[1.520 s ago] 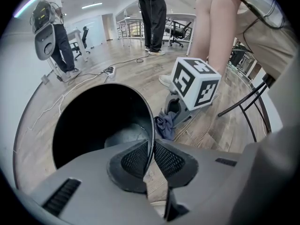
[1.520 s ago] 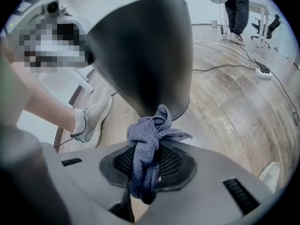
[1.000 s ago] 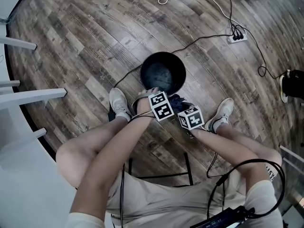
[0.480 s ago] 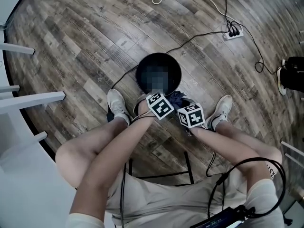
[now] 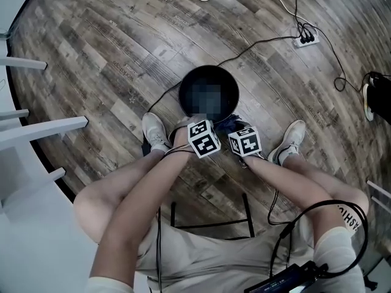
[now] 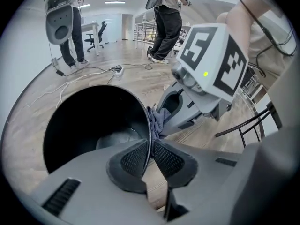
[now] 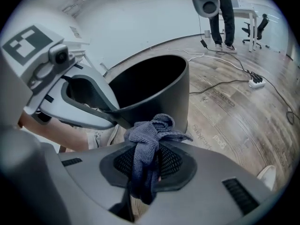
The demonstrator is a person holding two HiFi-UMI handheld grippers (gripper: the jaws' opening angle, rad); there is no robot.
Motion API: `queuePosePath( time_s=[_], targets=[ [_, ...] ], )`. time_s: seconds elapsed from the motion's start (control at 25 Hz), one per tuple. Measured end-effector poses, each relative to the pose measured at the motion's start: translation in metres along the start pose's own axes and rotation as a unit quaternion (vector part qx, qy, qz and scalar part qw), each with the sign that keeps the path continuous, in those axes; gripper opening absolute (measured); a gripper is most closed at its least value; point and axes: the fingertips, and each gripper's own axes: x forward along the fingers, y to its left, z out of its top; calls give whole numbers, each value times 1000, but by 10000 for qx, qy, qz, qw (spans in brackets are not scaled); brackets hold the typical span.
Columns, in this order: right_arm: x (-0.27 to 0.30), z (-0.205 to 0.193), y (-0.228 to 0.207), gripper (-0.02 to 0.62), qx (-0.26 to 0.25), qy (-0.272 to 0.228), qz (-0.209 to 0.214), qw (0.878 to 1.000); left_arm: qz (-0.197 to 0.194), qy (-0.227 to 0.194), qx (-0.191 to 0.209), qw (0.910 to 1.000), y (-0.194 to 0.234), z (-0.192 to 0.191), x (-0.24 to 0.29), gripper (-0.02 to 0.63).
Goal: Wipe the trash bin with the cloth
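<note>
L gripper (image 6: pixel 151 146): jaws closed on the rim of the black trash bin (image 6: pixel 93 121). The thin wall runs btwn the two ribbed pads, one pad inside the bin, one outside.

R gripper (image 7: pixel 149 161): jaws clamped on a blue-grey cloth (image 7: pixel 150 132). The cloth is bunched btwn the pads; a wad sticks up above them and a tail hangs below. The wad sits at the bin's outer wall, just under the rim and right beside the L gripper's grip point. It looks pressed on, but can't tell for sure if it touches.

In head view the two grippers are close together on the bin's near side, w/ marker cubes almost side by side, L slightly ahead.

The bin is round, dark inside, and stands on wood-plank floor (image 5: pixel 91 54) btwn the person's white sneakers (image 5: pixel 156 132). The person's bare forearms and knees fill the lower frame.

Further out, a black cable crosses the floor to a white power strip (image 5: pixel 305 38) at upper R, and a white cord lies looped at the top edge. White furniture legs (image 5: pixel 43 126) are at far L. A black object (image 5: pixel 380 93) is at the R edge, cut off. A standing person (image 6: pixel 166 22) and office chairs are well back in L gripper view.
</note>
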Motion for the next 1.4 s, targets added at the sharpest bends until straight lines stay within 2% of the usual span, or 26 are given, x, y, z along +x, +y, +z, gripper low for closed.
queuePosePath(
  time_s=[0.24,0.52,0.72,0.88,1.2,1.24,1.32,1.4],
  targets=[
    [42,-20,-17,77,116,210,-95,9997,189,-13,95,9998,7,1,-1,35],
    [89,-46,-46,77,147,383,-399,9984,193,-34,116,9997,5,3,-1,35],
    [114,-56,-64,77,460,332,-523,9970,271,-68,162,9995,8,5,0,35],
    [131,-61,-72,77,237,480,-502,9973,334,-88,182,9992,11,6,0,34],
    [116,-67,-68,77,274,642,-389,9968,266,-191,121,9994,9,5,0,34],
    [109,-68,-65,77,244,653,-370,9969,187,-236,110,9995,6,5,0,40],
    [95,-69,-58,77,105,632,-299,9975,52,-293,203,9994,-1,5,-1,97],
    [78,-60,-50,77,-7,525,-253,9983,22,-230,341,9992,-3,-1,-2,114]
  ],
)
